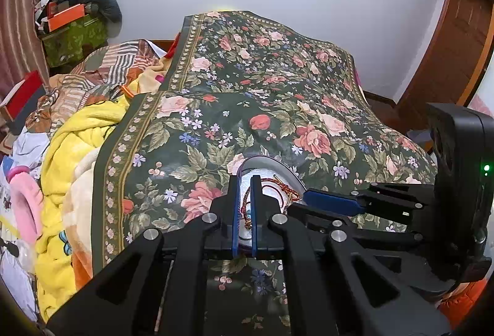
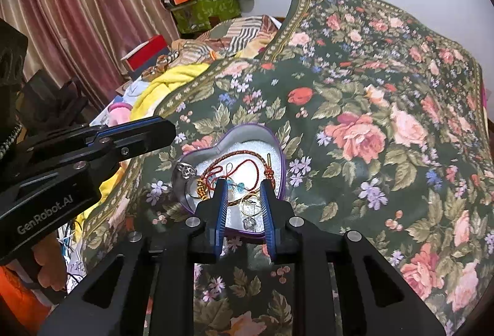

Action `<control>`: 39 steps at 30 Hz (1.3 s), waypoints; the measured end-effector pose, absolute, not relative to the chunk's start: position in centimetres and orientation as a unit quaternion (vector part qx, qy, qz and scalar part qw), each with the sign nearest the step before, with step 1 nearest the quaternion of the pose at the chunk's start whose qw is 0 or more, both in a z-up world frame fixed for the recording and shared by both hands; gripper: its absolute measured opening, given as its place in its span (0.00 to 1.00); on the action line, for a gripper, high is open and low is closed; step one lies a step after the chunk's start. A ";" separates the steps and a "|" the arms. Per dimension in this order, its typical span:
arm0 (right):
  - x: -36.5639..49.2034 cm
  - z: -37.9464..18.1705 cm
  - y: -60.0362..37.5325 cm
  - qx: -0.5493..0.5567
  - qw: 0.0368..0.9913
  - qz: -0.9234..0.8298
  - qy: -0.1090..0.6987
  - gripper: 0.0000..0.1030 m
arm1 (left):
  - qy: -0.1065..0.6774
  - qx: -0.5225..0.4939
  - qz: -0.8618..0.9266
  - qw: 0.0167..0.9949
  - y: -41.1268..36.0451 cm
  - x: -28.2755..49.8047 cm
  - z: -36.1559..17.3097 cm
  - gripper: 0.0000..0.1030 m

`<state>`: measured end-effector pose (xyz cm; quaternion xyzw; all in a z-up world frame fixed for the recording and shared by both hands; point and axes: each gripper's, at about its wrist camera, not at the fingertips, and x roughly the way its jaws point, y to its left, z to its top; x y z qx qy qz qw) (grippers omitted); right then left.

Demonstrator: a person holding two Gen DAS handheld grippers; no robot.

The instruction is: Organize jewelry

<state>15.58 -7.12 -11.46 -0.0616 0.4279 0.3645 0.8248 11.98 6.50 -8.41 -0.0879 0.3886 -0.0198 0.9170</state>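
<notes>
Right, my right gripper hangs over the near lobe of the heart-shaped tin, which sits on the floral bedspread at about six o'clock from the bed's middle in the right wrist view. Its jaws stand apart with nothing between them; rings and a small pendant lie on the tin's white lining under the gap. A red cord necklace loops across the tin toward twelve o'clock, and a round silver piece leans at the rim around nine o'clock. My left gripper comes in from nine o'clock beside the tin; its jaws show only a narrow slit, with red cord visible through it, and I cannot tell whether they pinch anything.
</notes>
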 end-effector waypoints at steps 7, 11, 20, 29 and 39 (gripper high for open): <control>13.7 -6.4 -9.2 -0.033 0.861 0.352 0.366 0.18 | 0.367 -0.088 -0.017 0.926 6.5 10.4 -6.1 0.02; 11.5 -2.1 -10.8 -0.016 0.887 0.345 0.305 0.18 | 0.335 -0.083 -0.013 0.938 6.1 8.6 -3.4 0.02; 4.4 5.0 -13.5 -0.002 0.930 0.325 0.171 0.19 | 0.228 -0.063 -0.002 0.972 4.7 2.1 4.0 0.04; 0.1 6.9 -15.1 0.003 0.956 0.274 0.104 0.56 | 0.116 -0.030 0.045 0.992 2.6 -5.8 8.0 0.53; -1.6 7.5 -15.3 -0.007 0.971 0.232 0.063 0.96 | 0.094 -0.041 0.072 0.992 3.2 -8.0 8.3 0.86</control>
